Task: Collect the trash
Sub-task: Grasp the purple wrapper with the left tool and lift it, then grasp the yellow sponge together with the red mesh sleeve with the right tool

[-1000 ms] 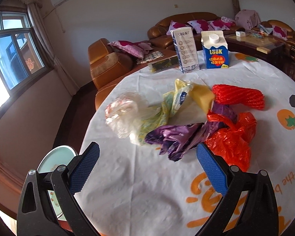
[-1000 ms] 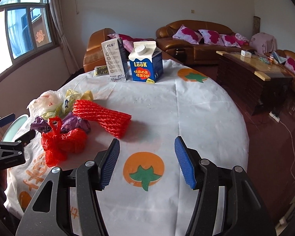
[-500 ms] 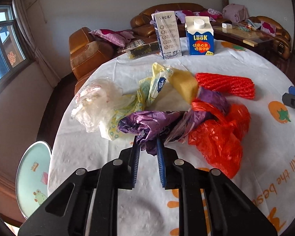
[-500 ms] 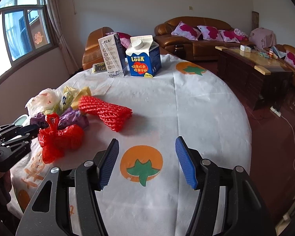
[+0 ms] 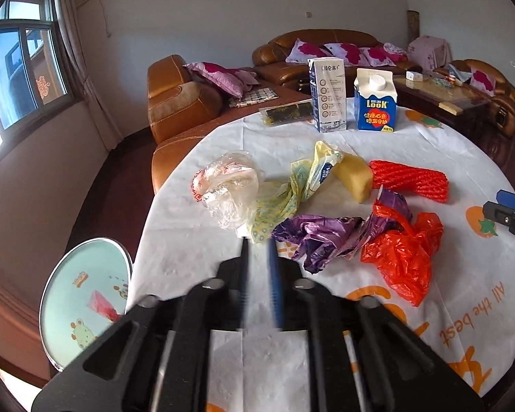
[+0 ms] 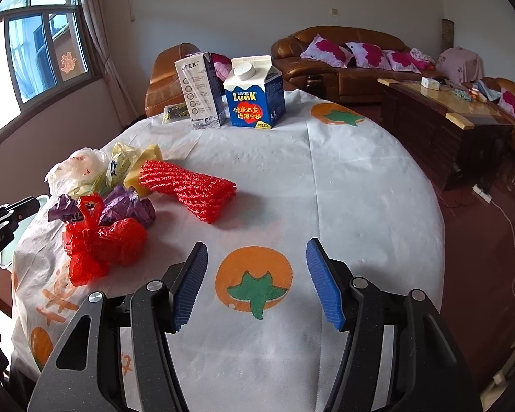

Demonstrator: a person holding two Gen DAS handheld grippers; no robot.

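Table (image 6: 343, 185): it is filling the middle of both views under a white cloth with orange fruit prints.
Trash heap: it is lying left of centre in my right view and across the middle of my left view.
Red net (image 6: 189, 185): it is lying at the heap's right edge, touching the yellow sponge (image 5: 355, 176).
Red bag (image 5: 403, 250): it is slumping at the near right of the heap, against the purple bag (image 5: 321, 235).
Clear bag (image 5: 228, 185): it is sitting at the heap's left end, beside the yellow wrapper (image 5: 305, 182).
Cartons: the white one (image 5: 327, 94) and the blue one (image 5: 375, 100) are standing upright side by side in the upper centre.
My left gripper (image 5: 259, 274): my jaws are narrow and opening, blurred, with nothing between them; the purple bag is lying just beyond and to the right of my tips.
My right gripper (image 6: 257, 279): my jaws are standing wide over an orange print, gripping nothing.
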